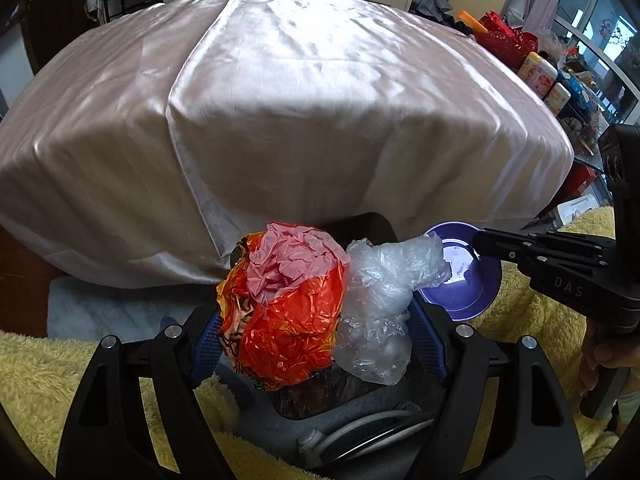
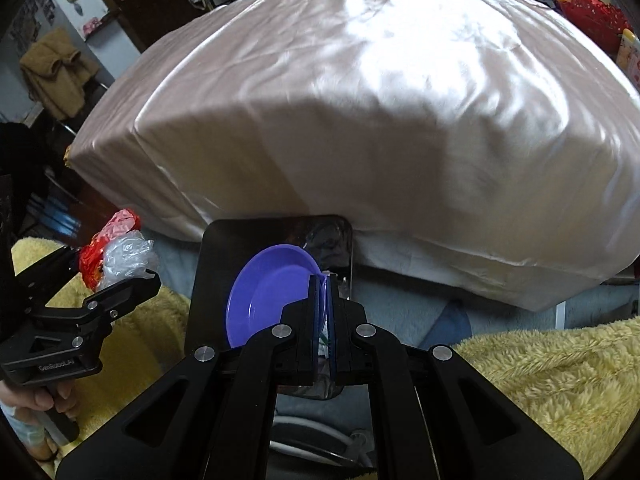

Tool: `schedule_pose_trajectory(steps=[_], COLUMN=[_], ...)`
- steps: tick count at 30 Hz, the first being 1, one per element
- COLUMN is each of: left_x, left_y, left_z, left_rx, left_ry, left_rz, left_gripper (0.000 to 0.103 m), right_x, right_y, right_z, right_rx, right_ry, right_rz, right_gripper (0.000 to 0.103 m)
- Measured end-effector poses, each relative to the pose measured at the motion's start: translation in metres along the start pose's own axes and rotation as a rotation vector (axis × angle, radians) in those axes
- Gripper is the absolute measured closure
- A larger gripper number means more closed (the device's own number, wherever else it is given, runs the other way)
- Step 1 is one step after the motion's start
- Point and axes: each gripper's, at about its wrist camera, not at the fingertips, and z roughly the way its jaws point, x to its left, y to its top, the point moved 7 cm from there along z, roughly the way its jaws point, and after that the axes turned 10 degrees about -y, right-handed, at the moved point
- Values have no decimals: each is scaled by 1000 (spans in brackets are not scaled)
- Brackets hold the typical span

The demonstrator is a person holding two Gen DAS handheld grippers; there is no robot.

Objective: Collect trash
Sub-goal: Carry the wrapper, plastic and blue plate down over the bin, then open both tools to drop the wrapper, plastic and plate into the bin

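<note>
My left gripper (image 1: 320, 340) is shut on a wad of trash (image 1: 296, 300): orange foil wrapper, crumpled pink paper and a clear plastic bag (image 1: 384, 300), squeezed between the blue pads. In the right wrist view the same wad (image 2: 116, 256) shows at the left gripper's (image 2: 132, 276) tip. My right gripper (image 2: 323, 284) is shut on the rim of a purple plate (image 2: 268, 296), holding it tilted on edge. Both hang over a black bin (image 2: 212, 264) standing against the draped table. The plate (image 1: 468, 284) and right gripper (image 1: 480, 240) sit just right of the wad.
A table draped in pale satin cloth (image 1: 280, 100) fills the background right behind the bin. Yellow fluffy blanket (image 2: 540, 380) lies on both sides. Bottles and red clutter (image 1: 536, 72) stand on a shelf at far right. A hand (image 2: 40, 396) grips the left handle.
</note>
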Motion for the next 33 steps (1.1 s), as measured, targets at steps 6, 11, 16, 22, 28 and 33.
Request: schedule_pose_trajectory(steps=[6, 11, 16, 22, 28, 33], left_x=[10, 16, 19, 25, 23, 21], left_y=[-14, -20, -22, -24, -24, -21], left_z=[22, 34, 42, 44, 44, 36], left_rx=[60, 95, 113, 123, 129, 110], left_ry=[-10, -22, -34, -40, -20, 1], left_rz=[-29, -30, -38, -67, -62, -40], left_gripper=[29, 29, 28, 8, 8, 8], right_x=[10, 14, 23, 21, 15, 7], right_y=[-5, -6, -4, -2, 2, 8], right_z=[21, 35, 46, 57, 53, 42], right_rx=[60, 103, 128, 151, 127, 96], right_ry=[5, 15, 28, 25, 33, 38], right_rz=[-11, -9, -7, 16, 48, 64], right_gripper=[98, 98, 95, 92, 38, 32])
